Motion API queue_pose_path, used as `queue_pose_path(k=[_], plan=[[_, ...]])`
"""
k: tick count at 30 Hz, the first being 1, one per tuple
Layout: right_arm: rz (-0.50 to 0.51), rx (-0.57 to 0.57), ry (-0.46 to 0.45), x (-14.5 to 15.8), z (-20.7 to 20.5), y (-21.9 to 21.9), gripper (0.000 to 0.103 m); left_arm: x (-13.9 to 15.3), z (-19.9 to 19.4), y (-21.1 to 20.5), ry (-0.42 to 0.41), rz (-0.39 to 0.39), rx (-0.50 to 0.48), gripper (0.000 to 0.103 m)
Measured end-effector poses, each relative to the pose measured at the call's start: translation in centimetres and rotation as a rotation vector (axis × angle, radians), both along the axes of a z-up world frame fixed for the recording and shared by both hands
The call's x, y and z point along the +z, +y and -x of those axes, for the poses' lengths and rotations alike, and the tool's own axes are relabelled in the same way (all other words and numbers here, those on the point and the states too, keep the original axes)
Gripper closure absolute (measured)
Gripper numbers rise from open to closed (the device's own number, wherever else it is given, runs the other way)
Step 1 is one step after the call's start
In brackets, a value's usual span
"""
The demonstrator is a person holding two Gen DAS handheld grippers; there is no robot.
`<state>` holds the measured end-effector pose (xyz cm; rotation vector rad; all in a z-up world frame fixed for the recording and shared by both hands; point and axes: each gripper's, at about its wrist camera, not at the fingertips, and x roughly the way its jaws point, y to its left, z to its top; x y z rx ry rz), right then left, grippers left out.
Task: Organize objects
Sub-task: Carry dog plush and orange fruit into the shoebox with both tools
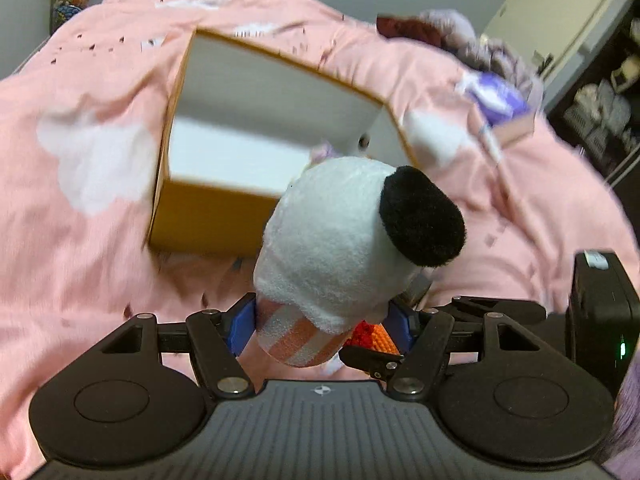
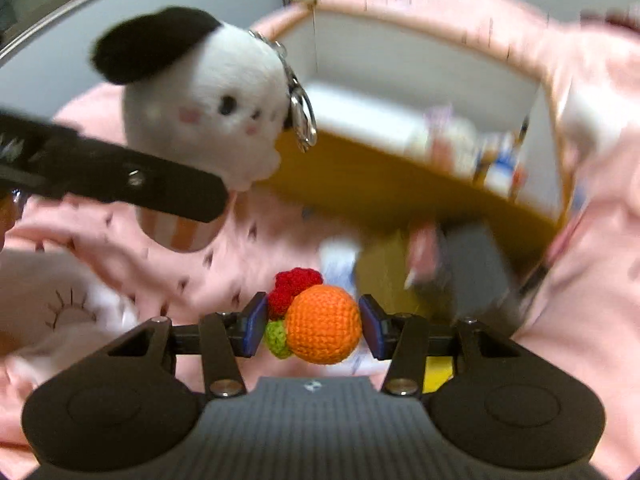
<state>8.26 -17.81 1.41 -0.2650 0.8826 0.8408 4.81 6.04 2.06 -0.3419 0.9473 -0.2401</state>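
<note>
Holding soft toys above a pink bed cover (image 1: 100, 240).
Left tool (image 1: 322, 326) clamps the white plush dog (image 1: 336, 240), frame centre; right tool (image 2: 314, 326) grips crocheted fruit (image 2: 320, 328), lower centre; open cardboard box (image 1: 208, 216) behind.

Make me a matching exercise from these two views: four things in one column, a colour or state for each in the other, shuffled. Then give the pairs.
Things:
1. plush toy
2. crochet ball
3. box
4. bedspread

Descriptions:
A. pink, with white patches
B. orange, gripped by the right tool
C. open on top, white inside
D. white with a black ear, gripped by the left tool

Pairs: 1-D, 2-B, 3-C, 4-A
</note>
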Motion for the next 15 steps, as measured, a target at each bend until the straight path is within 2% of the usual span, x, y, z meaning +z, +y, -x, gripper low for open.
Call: queue_pose_path(k=[5, 9, 15], plan=[[-0.075, -0.051, -0.141, 3.9, -1.8, 0.2, 0.052, 2.1, -2.8, 0.4, -0.039, 0.061, 0.044, 0.026], [-0.077, -0.102, -0.248, 5.7, -3.5, 1.1, 0.052, 3.0, -5.9, 0.5, -0.040, 0.103, 0.048, 0.026], [-0.060, -0.177, -0.275, 5.5, -5.2, 1.7, 0.052, 2.1, -9.9, 1.2, -0.009, 0.120, 0.119, 0.026]])
